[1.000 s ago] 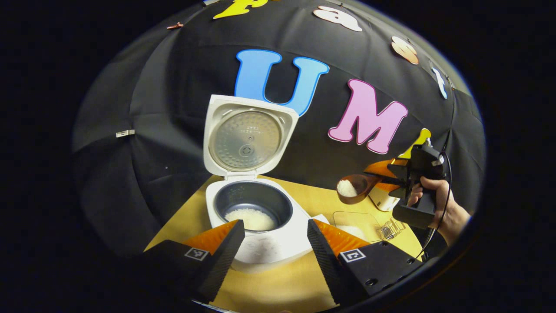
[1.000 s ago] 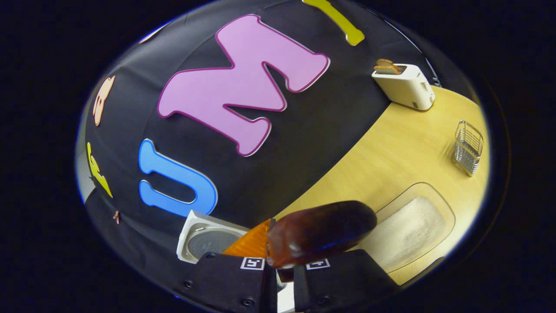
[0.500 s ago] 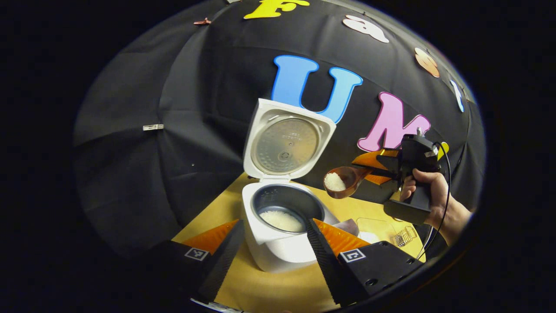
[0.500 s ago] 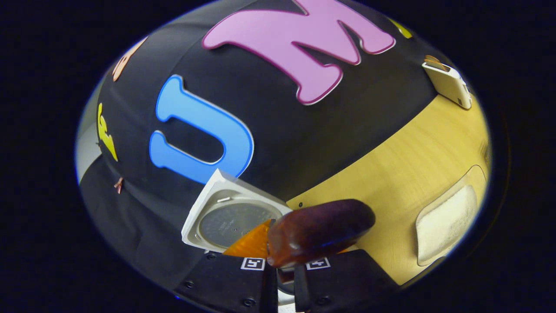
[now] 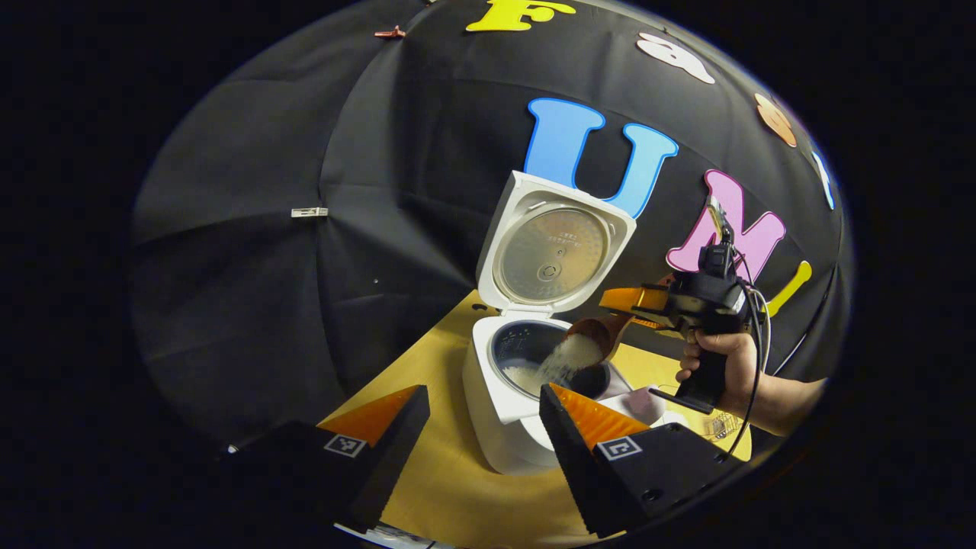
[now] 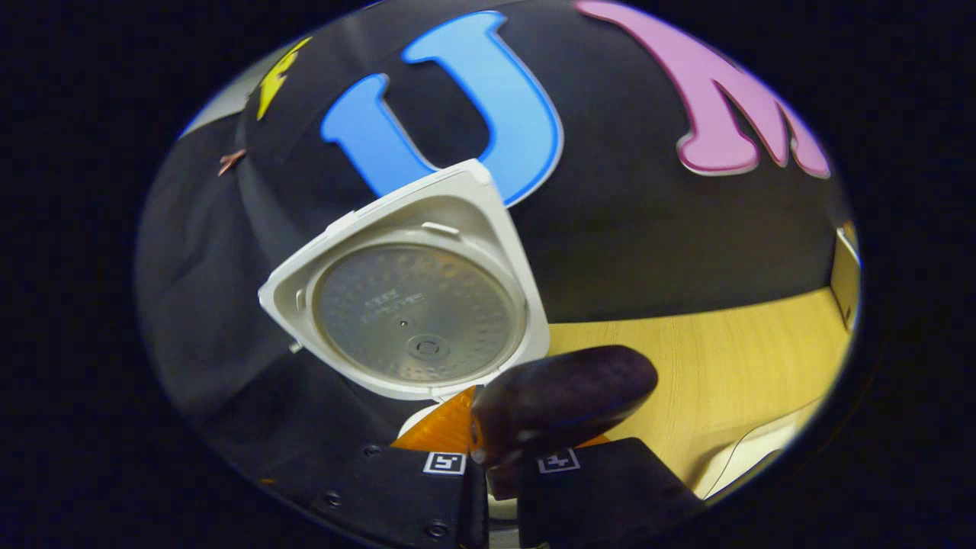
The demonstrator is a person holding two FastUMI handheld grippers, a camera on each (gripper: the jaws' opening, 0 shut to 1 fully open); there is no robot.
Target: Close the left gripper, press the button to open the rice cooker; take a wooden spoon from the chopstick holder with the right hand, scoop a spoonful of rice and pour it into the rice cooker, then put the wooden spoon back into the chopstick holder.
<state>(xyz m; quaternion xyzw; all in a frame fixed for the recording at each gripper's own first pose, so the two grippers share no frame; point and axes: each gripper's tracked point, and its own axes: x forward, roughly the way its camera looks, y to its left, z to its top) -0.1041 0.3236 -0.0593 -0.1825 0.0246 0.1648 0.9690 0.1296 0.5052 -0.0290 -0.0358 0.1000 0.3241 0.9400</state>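
The white rice cooker (image 5: 499,415) stands open on the wooden table, its lid (image 5: 553,252) upright. The wooden spoon (image 5: 591,334) is tipped over the inner pot (image 5: 518,352), and a stream of white rice (image 5: 568,357) falls from it onto the rice inside. My right gripper (image 5: 633,305), held by a hand (image 5: 720,358), is shut on the spoon's handle. In the right gripper view the dark back of the spoon (image 6: 564,400) juts from my right gripper (image 6: 499,454), just below the lid (image 6: 412,305). My left gripper (image 5: 480,408) hangs open in front of the cooker, holding nothing.
A clear container (image 5: 646,398) sits right of the cooker, and its rim (image 6: 751,454) also appears in the right gripper view. A wire chopstick holder (image 5: 724,427) stands behind the hand. A white toaster (image 6: 845,282) is at the table's (image 6: 724,366) far right edge.
My right gripper carried the loaded spoon left over the cooker and tilted it; rice now pours into the pot. My left gripper has drifted left, so the cooker appears further right.
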